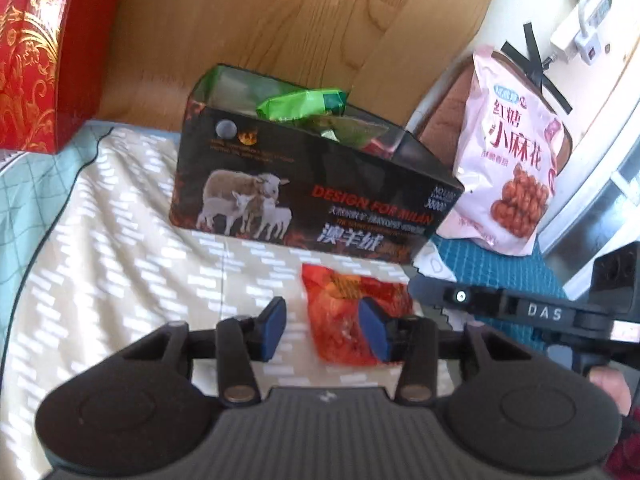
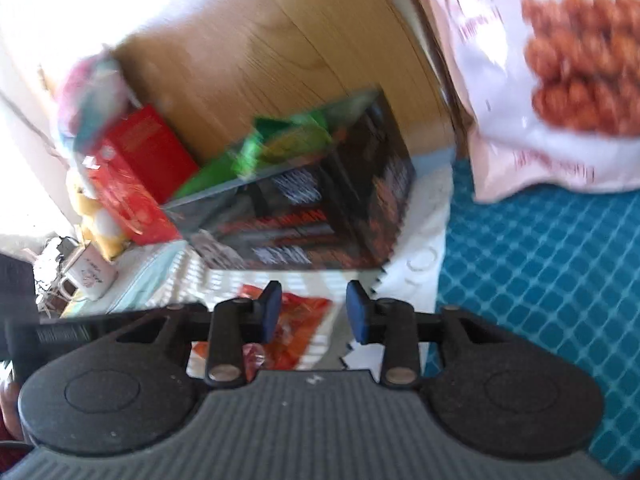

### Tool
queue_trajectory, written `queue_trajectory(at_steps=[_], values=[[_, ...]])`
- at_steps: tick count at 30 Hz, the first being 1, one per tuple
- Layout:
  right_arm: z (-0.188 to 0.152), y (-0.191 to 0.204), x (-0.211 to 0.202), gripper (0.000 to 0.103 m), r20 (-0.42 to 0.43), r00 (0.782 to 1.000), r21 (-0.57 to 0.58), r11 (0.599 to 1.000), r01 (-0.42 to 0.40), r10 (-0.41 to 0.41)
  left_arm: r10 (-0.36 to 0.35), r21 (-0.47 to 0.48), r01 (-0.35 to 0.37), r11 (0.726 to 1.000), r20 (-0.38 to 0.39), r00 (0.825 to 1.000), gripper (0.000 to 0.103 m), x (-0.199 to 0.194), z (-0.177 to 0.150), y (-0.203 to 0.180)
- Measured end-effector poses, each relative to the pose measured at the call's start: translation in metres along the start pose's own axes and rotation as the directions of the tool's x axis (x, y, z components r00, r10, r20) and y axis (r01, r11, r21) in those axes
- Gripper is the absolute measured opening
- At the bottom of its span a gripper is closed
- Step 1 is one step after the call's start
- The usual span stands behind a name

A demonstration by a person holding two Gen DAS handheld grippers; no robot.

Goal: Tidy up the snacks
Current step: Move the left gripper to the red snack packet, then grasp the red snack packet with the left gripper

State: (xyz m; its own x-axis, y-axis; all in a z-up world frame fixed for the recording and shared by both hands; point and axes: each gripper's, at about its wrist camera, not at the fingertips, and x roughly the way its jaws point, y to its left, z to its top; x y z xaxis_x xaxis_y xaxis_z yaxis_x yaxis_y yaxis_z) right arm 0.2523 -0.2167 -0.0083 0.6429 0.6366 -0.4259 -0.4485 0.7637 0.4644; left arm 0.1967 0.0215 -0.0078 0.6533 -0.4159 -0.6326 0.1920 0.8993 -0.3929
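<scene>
Only the right wrist view catches the white mug (image 2: pixel 90 276) off to the left. The left gripper (image 1: pixel 325 330) hangs wide apart over the orange snack packet (image 1: pixel 348 312) on the patterned bed cover (image 1: pixel 120 240), one pad overlapping it. The right gripper (image 2: pixel 314 312) is also wide, empty, with the packet below its left pad. Just beyond, the black box (image 1: pixel 312 196) holds green packets (image 1: pixel 304 104); a pink bag (image 1: pixel 512 152) leans beside it.

Both wrist views look low, close, at the black box (image 1: pixel 312 184) (image 2: pixel 312 216).
</scene>
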Motion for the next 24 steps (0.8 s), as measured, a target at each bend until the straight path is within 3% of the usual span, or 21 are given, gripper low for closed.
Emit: queue_trajectory(at_steps=[3,6,16,24], values=[[-0.008,0.007,0.000,0.028,-0.045,0.997,0.030,0.997,-0.068,0.069,-0.012,-0.013,0.012,1.000,-0.017,1.000,0.037,-0.004,-0.005,-0.003],[-0.018,0.026,-0.006,0.027,-0.029,0.999,-0.034,0.999,-0.042,0.041,0.006,-0.009,-0.006,1.000,-0.009,1.000,0.033,-0.016,-0.017,-0.004],[-0.070,0.065,-0.032,0.026,-0.085,0.988,-0.103,0.986,-0.134,0.125,0.006,-0.060,-0.005,0.998,0.022,1.000,0.031,-0.087,-0.082,0.011],[-0.109,0.082,-0.057,0.027,-0.076,0.987,-0.102,0.983,-0.151,0.144,-0.027,-0.094,0.029,0.995,0.024,0.999,0.031,-0.125,-0.121,0.008]])
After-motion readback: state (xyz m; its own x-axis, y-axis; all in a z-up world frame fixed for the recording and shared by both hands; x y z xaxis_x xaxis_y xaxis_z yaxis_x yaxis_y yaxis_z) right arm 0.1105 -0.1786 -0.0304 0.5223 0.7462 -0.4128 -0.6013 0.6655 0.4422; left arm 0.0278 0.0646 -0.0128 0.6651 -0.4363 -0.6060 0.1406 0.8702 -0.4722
